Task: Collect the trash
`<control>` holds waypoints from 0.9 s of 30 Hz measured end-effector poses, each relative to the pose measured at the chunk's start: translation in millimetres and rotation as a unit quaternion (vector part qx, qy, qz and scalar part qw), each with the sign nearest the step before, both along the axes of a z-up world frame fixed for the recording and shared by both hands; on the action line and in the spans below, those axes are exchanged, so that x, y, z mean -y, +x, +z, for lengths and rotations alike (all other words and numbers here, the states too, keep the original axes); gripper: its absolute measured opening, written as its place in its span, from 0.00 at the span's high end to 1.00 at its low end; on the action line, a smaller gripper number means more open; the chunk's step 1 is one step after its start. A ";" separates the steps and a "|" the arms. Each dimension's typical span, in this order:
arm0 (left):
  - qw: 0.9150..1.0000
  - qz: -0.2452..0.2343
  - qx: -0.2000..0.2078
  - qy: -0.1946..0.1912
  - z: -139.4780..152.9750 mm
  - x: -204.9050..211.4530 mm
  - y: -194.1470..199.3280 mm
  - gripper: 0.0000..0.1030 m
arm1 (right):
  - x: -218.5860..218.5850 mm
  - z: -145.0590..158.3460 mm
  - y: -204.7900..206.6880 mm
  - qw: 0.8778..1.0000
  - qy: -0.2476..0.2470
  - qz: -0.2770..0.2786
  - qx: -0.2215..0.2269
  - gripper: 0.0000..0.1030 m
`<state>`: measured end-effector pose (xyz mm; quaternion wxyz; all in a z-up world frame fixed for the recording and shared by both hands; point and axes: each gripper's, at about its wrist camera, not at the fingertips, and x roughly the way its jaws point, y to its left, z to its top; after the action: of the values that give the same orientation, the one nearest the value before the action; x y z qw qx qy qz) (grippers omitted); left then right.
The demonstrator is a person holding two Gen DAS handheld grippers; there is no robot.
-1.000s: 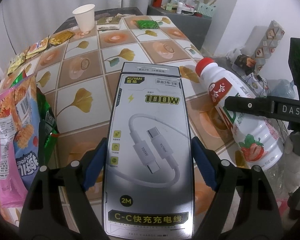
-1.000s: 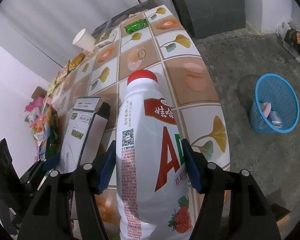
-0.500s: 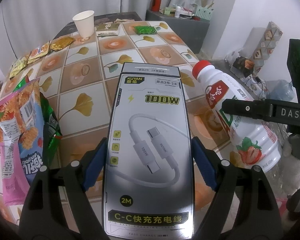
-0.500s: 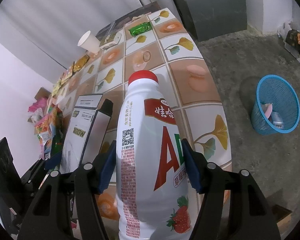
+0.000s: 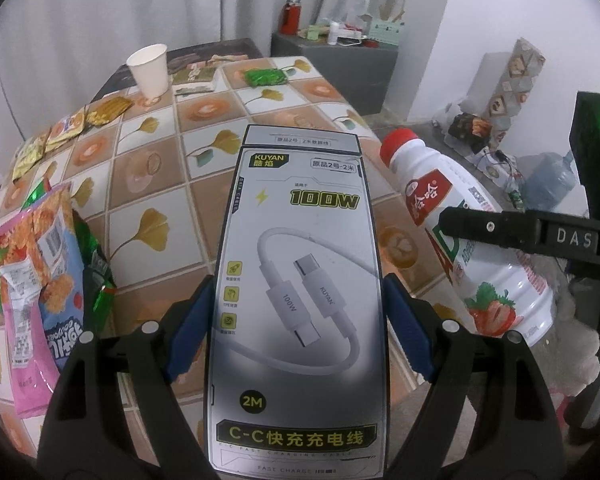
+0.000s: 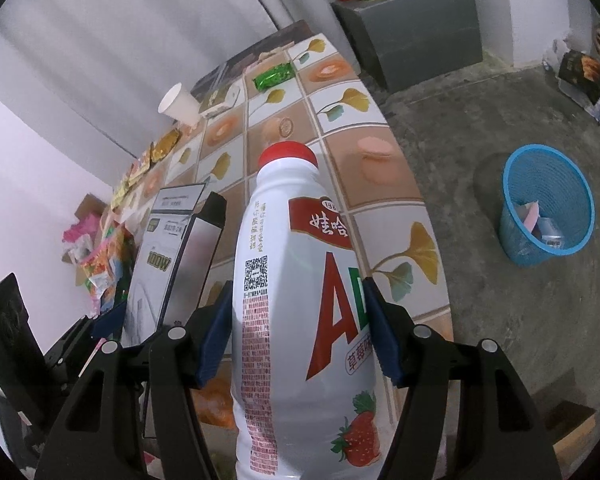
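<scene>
A grey charging-cable box [image 5: 300, 264] stands upright between the blue pads of my left gripper [image 5: 298, 316], which is shut on its two long edges above the tiled table [image 5: 160, 184]. To its right, a white milk bottle [image 5: 432, 196] with a red cap and a strawberry label is tilted in the air. In the right wrist view that bottle [image 6: 292, 240] fills the middle, and my right gripper [image 6: 300, 332] is shut on its body. The box [image 6: 168, 248] is at the left there.
A blue mesh basket [image 6: 516, 236] with some scraps inside stands on the concrete floor to the right of the table. On the table lie a paper cup [image 5: 148, 68], a green wrapper [image 5: 266, 77] and snack bags [image 5: 40, 280] along the left edge. A grey cabinet [image 6: 412, 28] stands behind.
Both grippers have drifted a little up and away from the table with their loads, so the table sits lower in the left view. Neither grip has changed.
</scene>
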<state>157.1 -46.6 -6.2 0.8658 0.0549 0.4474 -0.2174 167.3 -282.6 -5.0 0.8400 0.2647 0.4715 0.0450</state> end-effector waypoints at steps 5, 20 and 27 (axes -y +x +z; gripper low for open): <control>1.000 -0.013 0.001 -0.003 2.9 9.8 1.9 0.24 | 7.4 -4.4 -14.0 1.000 0.012 -0.014 0.009 0.41; 1.000 -0.010 0.005 0.008 3.8 20.8 -6.0 0.24 | 24.0 -14.8 -58.1 0.997 0.045 -0.035 0.047 0.42; 1.000 -0.021 0.016 0.004 14.7 36.4 -17.6 0.24 | 38.8 -7.4 -74.6 0.996 0.049 -0.049 0.064 0.42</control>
<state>139.5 -83.1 8.5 0.8681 0.0711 0.4328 -0.2324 92.7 -321.4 -12.4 0.8557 0.3245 0.4008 0.0437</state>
